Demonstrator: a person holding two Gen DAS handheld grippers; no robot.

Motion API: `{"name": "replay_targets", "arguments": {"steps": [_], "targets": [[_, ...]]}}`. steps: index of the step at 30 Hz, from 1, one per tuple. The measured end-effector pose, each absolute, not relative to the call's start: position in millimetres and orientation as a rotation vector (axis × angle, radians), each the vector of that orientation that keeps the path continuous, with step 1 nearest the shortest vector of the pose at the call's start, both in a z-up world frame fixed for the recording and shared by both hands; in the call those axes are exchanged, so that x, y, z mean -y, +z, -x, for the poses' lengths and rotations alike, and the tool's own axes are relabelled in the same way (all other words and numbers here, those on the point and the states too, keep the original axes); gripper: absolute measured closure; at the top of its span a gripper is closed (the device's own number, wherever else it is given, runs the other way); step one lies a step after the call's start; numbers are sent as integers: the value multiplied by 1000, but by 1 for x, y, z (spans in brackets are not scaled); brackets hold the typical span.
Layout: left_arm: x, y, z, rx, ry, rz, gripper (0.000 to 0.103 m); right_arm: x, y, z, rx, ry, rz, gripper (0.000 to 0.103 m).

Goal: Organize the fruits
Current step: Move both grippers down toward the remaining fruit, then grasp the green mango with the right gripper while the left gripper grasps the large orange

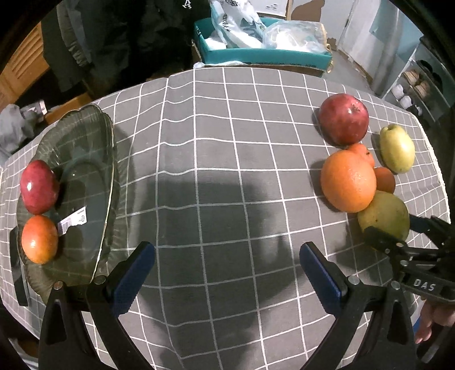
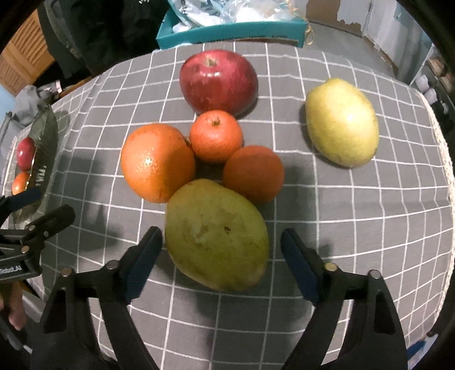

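Green-yellow and dull-skinned, the mango (image 2: 217, 236) lies on the cloth between the spread fingers of my right gripper (image 2: 221, 256); neither pad touches it, so those jaws are released. It leans against the big orange (image 2: 157, 162) and sits just beside a darker small orange (image 2: 254, 172). A tangerine (image 2: 216, 136) rests behind them, touching the big orange, with a red apple (image 2: 219, 81) farther back and a pale yellow-green fruit (image 2: 342, 122) apart to the right.

My left gripper (image 1: 227, 273) hangs released over bare cloth, gripping nothing. At its left a ribbed glass dish (image 1: 93, 133) holds a red fruit (image 1: 39, 190) and an orange-red one (image 1: 39, 239), with a barcode sticker (image 1: 71, 220) showing on the glass.

Grey cloth with a white grid (image 1: 221, 159) covers the whole table. Beyond its far edge stands a teal box (image 1: 264, 55) stuffed with plastic bags (image 1: 241, 25). Dark clothing (image 1: 119, 34) hangs at the back left beside wooden slats (image 1: 25, 59), and shelving (image 1: 412, 85) stands at the right.
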State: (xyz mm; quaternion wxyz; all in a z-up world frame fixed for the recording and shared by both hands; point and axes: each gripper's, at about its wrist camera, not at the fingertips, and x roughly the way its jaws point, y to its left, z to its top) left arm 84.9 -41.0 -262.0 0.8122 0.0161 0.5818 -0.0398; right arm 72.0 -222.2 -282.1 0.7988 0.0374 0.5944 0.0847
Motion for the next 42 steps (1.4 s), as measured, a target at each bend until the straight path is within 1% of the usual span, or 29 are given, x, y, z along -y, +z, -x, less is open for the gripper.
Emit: {"name": "replay_targets", "arguments": {"steps": [1, 9, 27, 33, 42], "targets": [[42, -262, -85, -1241, -87, -33, 1, 222, -282, -72, -1275, 194, -89, 32], [51, -256, -92, -1232, -115, -12, 1, 231, -275, -62, -1253, 169, -105, 32], [106, -253, -112, -1201, -223, -59, 1, 301, -234, -60, -1102, -6, -208, 32], [123, -258, -120, -1209, -248, -74, 1, 311, -239, -70, -1087, -42, -263, 32], [139, -273, -132, -1244, -279, -43, 1, 315, -243, -76, -1084, -45, -246, 32]]}}
